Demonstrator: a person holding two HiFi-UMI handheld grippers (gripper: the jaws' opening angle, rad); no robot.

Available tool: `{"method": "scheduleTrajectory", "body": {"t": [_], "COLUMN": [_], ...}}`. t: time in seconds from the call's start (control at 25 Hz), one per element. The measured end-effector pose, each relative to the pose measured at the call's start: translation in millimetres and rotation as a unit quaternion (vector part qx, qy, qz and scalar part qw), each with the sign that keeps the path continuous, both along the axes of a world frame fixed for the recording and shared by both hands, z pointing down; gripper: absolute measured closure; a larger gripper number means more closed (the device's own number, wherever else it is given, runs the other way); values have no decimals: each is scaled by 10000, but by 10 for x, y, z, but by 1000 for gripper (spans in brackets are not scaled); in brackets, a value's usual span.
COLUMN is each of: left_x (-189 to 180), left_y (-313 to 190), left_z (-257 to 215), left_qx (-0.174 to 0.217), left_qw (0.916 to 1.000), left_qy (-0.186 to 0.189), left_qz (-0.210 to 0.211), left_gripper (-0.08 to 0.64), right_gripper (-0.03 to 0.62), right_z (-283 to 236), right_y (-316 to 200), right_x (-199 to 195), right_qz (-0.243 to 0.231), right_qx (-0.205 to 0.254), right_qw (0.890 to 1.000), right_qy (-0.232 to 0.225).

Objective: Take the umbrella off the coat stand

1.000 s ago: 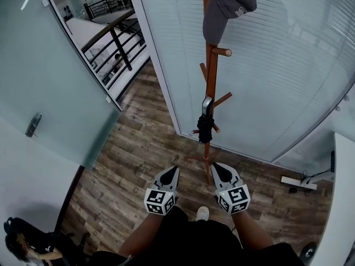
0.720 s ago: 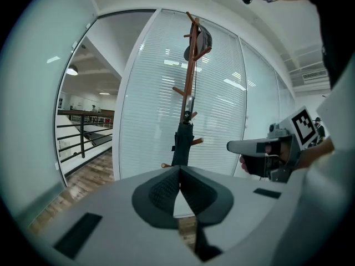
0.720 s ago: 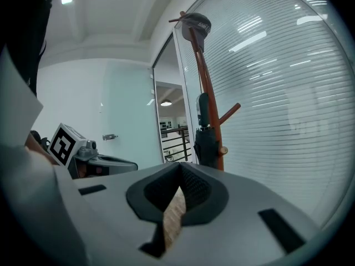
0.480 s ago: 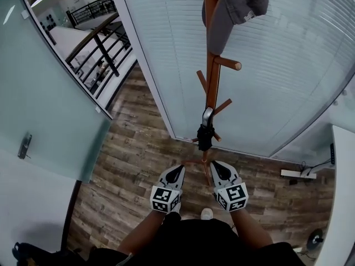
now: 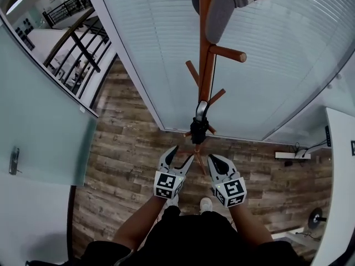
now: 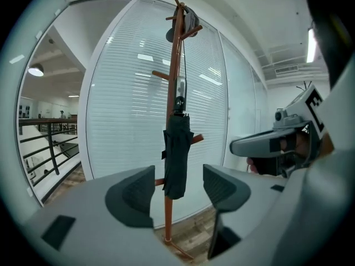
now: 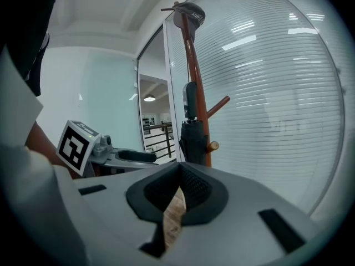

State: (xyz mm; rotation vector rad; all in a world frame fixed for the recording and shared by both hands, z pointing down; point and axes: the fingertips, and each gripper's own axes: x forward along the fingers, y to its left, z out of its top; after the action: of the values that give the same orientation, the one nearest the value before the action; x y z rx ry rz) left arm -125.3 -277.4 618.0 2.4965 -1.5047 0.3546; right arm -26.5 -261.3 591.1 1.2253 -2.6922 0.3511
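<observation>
1. While the left gripper holds its jaws wide apart, having just been opening, nothing is between the pads yet. In the left gripper view the umbrella shows in the gap at the centre of the frame, but it hangs farther off and is not touched.
2. The right gripper has its jaws pressed together at the tips and holds nothing. In the head view it sits at the lower centre, just beside the left gripper.
3. The umbrella is folded and dark. It hangs at the middle of the frame on the coat stand, close to the pole and above a short peg. How exactly it is hooked cannot be told.
4. If the left jaws close too early, or only on the loose cloth, the fabric would probably slip out and the umbrella would stay on the stand.
5. If the umbrella is pulled toward the person and not lifted first, its loop or handle may catch. The slender stand could then lean, and the cap at the top of the frame may fall.
6. The closed right gripper, if it goes forward, could knock the pole.
</observation>
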Motion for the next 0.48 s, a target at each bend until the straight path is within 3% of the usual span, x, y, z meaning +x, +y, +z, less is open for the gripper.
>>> {"method": "scheduleTrajectory", "body": {"t": [0.2,0.48], "left_x": [121,308], "left_y": [-292,-669], "left_z": [59,141], "left_qx": [85,-240], "left_qw": [9991,9989], "left_qy": [-302,1], "left_qz": [270,401], "left_gripper": [224,189], "right_gripper": [586,586], "right_z": [89,180], "right_y": [91,79], "right_x": [57,135], "right_qz": [71,234], "right_qx": [-18,-155], "right_qw": [9997,9993], "right_qy": [234,264]}}
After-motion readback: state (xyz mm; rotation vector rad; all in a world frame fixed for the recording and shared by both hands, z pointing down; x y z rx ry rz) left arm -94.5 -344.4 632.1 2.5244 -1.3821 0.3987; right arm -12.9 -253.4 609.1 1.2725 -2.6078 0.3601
